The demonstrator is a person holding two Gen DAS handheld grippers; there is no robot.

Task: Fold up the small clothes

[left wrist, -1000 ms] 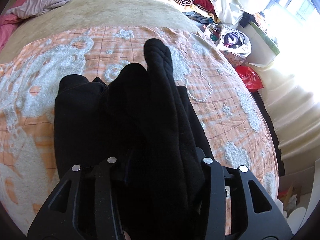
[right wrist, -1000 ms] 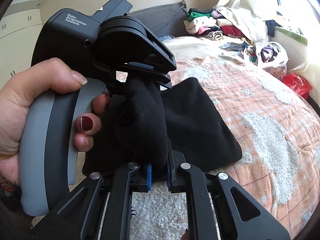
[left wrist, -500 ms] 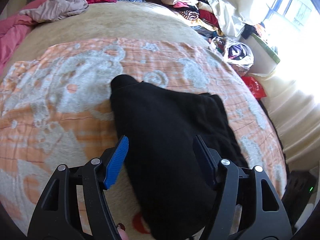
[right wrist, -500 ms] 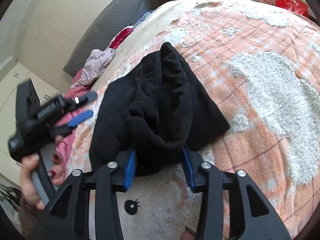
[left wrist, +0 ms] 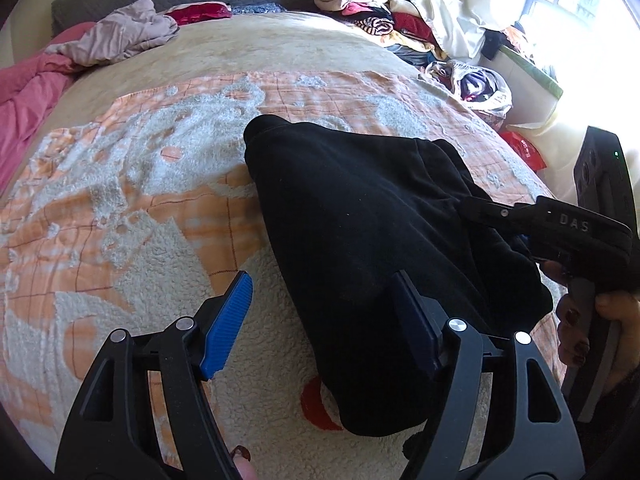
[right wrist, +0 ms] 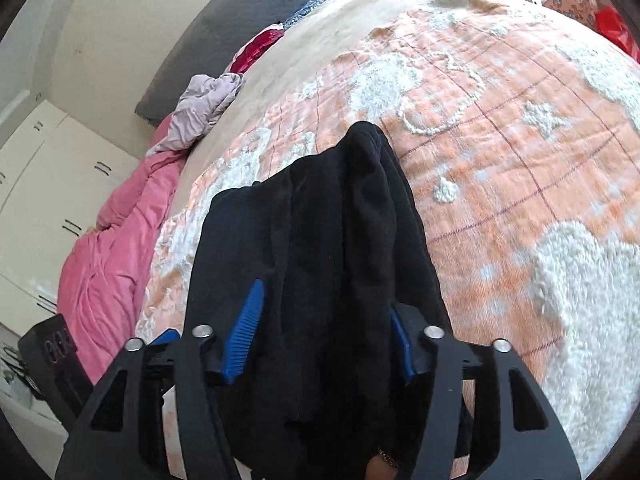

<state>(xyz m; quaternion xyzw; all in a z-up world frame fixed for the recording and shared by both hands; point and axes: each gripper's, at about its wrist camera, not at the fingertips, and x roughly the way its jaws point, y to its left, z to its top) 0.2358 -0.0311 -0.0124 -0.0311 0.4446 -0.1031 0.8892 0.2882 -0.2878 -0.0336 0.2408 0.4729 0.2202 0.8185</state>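
A black fleece garment (left wrist: 360,240) lies folded on the orange and white blanket (left wrist: 132,200). My left gripper (left wrist: 320,320) is open just above the garment's near end, its blue pads (left wrist: 228,324) wide apart and empty. My right gripper (right wrist: 324,336) is open over the garment (right wrist: 320,240), with cloth lying between its blue pads (right wrist: 244,336) but not pinched. The right gripper body also shows at the right edge of the left wrist view (left wrist: 568,228), beside the garment's right side.
A pink duvet (left wrist: 24,92) and a mauve garment (left wrist: 116,36) lie at the bed's far left. A pile of clothes (left wrist: 368,4) sits at the far right corner, with bags (left wrist: 476,84) beside the bed. White cabinets (right wrist: 40,184) stand at the left.
Both grippers have opened and let go of the black garment, which now lies folded on the blanket. The right gripper has swung round over the garment's side.
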